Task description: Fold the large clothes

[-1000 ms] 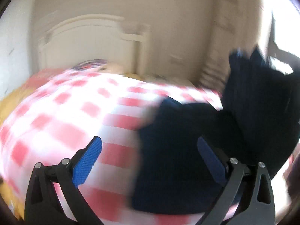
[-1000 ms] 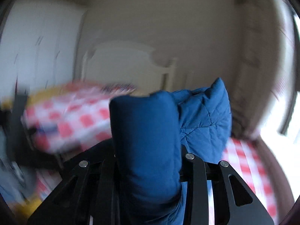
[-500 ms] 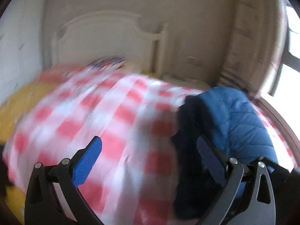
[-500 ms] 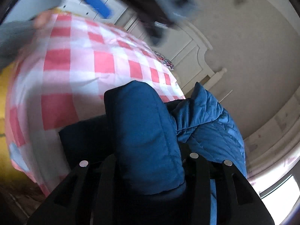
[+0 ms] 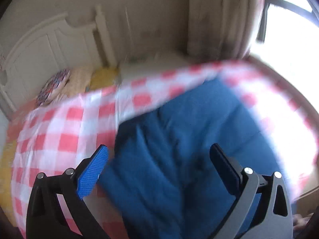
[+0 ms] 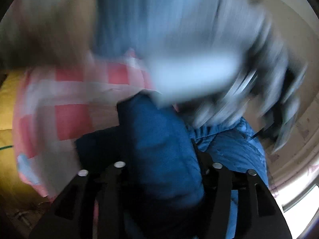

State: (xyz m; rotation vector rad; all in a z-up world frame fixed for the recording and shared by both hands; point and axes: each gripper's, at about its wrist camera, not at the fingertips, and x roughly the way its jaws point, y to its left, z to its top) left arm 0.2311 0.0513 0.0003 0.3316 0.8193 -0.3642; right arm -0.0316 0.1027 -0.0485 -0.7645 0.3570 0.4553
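Left wrist view: left tool [image 5: 158,160] is hovering spread above the blue quilted jacket [image 5: 189,139]; right tool [image 6: 159,159] is clamping a jacket fold. Lower slowly and pinch one edge just ahead.

A: List the bedding.
B: Red-and-white checked cover [image 5: 65,137] spread over the bed; yellow sheet [image 6: 8,103] exposed at its edge. Patterned pillow [image 5: 53,84] lies near the white headboard [image 5: 39,49].

A: And the surroundings?
B: Beige wall [image 5: 143,10] behind the headboard. Curtain [image 5: 221,18] hangs beside a bright window [image 5: 289,25].
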